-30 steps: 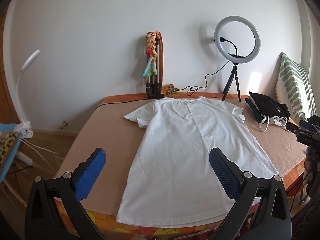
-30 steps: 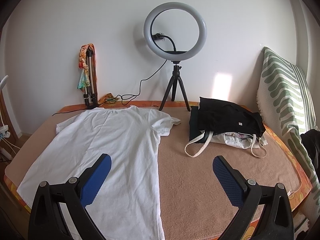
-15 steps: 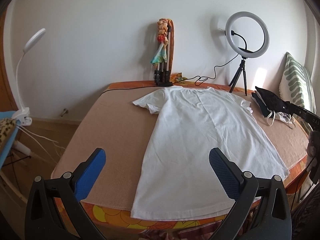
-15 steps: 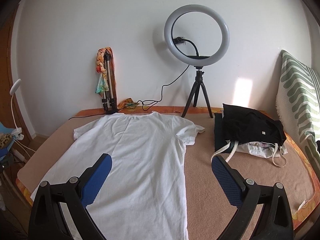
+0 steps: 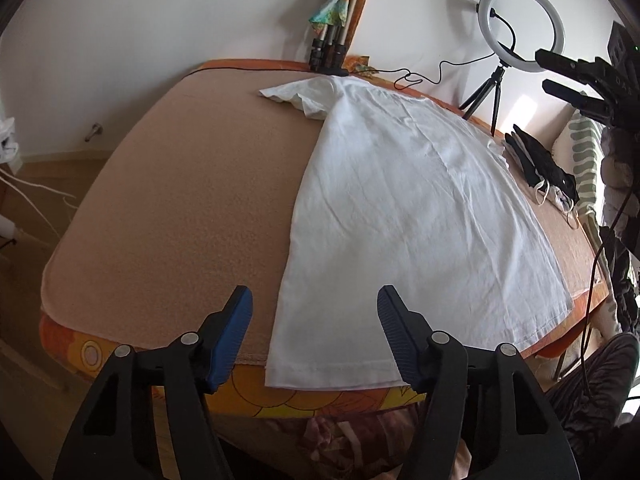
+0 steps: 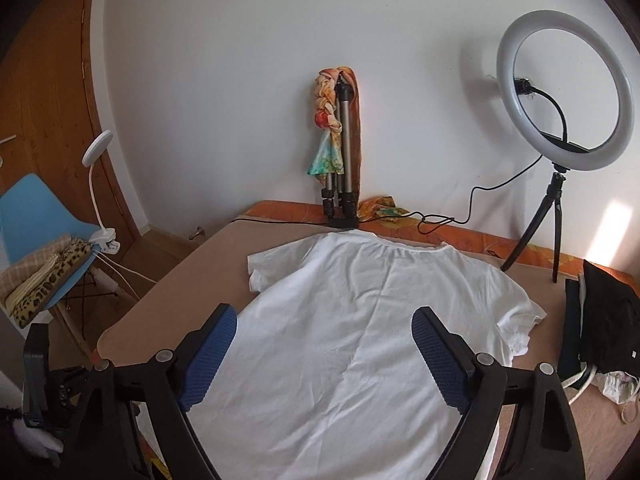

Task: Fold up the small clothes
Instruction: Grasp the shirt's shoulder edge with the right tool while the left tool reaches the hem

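Note:
A white T-shirt (image 5: 404, 216) lies flat on the tan-covered bed (image 5: 180, 200), neck toward the wall, hem at the near edge. It also shows in the right wrist view (image 6: 360, 340). My left gripper (image 5: 314, 308) is open and empty, above the shirt's near left hem corner. My right gripper (image 6: 324, 328) is open and empty, hovering over the middle of the shirt. The right gripper also shows at the upper right of the left wrist view (image 5: 580, 80).
A ring light on a tripod (image 6: 560, 128) and a folded tripod with a scarf (image 6: 340, 148) stand at the wall. A pile of black clothes and a bag (image 6: 604, 320) lies on the bed's right side. A blue chair (image 6: 36, 232) and clip lamp stand left.
Both grippers have swung left. The left one has dropped closer to the shirt's near left hem corner; the right one now sits over the shirt's middle instead of its right edge.

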### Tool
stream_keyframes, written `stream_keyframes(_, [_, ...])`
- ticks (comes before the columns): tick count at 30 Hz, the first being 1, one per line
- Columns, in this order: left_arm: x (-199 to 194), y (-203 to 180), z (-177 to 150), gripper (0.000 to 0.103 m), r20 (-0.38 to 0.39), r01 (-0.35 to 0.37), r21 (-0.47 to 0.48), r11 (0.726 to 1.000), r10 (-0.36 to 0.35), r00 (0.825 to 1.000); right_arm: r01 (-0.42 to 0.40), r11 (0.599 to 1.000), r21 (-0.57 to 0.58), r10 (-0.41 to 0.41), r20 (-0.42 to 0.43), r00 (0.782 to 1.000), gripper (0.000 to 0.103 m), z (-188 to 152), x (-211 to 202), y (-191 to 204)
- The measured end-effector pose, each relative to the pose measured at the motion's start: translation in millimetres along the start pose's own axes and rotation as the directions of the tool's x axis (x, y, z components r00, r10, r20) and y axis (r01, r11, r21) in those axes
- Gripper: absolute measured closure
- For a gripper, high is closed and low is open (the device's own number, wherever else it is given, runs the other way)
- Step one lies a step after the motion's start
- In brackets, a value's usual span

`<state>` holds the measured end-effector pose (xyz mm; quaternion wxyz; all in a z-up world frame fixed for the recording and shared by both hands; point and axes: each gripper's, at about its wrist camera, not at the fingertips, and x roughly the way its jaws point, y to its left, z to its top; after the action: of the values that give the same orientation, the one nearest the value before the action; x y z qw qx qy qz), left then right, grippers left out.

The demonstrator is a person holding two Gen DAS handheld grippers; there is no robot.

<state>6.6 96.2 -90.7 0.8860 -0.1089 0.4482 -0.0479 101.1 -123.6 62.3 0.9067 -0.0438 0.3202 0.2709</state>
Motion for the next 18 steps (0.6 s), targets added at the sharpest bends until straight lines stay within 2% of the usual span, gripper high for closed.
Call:
stream_keyframes(1, [3, 3, -1, 0.052, -0.013, 0.015, -0.016, 1.000, -0.015, 1.000, -0.018, 1.000, -0.001, 0.018, -0.018, 1.000, 0.014, 8, 9, 5])
stream_keyframes(2, [5, 6, -1, 0.054, -0.023, 0.026, -0.030, 0.999, -0.027, 0.999, -0.033, 0.999, -0.002, 0.033, -0.032, 0.999, 0.016, 15, 18, 11])
stream_keyframes(7, [7, 10, 0, 0.054, -0.035, 0.032, -0.041, 0.999, -0.034, 0.999, -0.107, 0.994, -0.018, 0.104, -0.116, 0.988, 0.022, 52, 74, 41])
stream_keyframes(10, [9, 11, 1, 0.054, -0.049, 0.033, -0.050, 0.998, -0.035, 0.998, -0.155, 0.988, -0.012, 0.150, -0.187, 0.971, 0.026, 67, 115, 59])
stream_keyframes(13, [9, 13, 1, 0.054, -0.059, 0.035, -0.056, 0.998, -0.038, 0.998, -0.157, 0.987, -0.016, 0.149, -0.249, 0.957, 0.027, 76, 158, 75])
stream_keyframes(18, [11, 20, -1, 0.054, -0.060, 0.026, -0.062, 0.998, -0.030, 0.998, -0.153, 0.987, -0.050, 0.124, -0.370, 0.921, 0.031, 81, 235, 103])
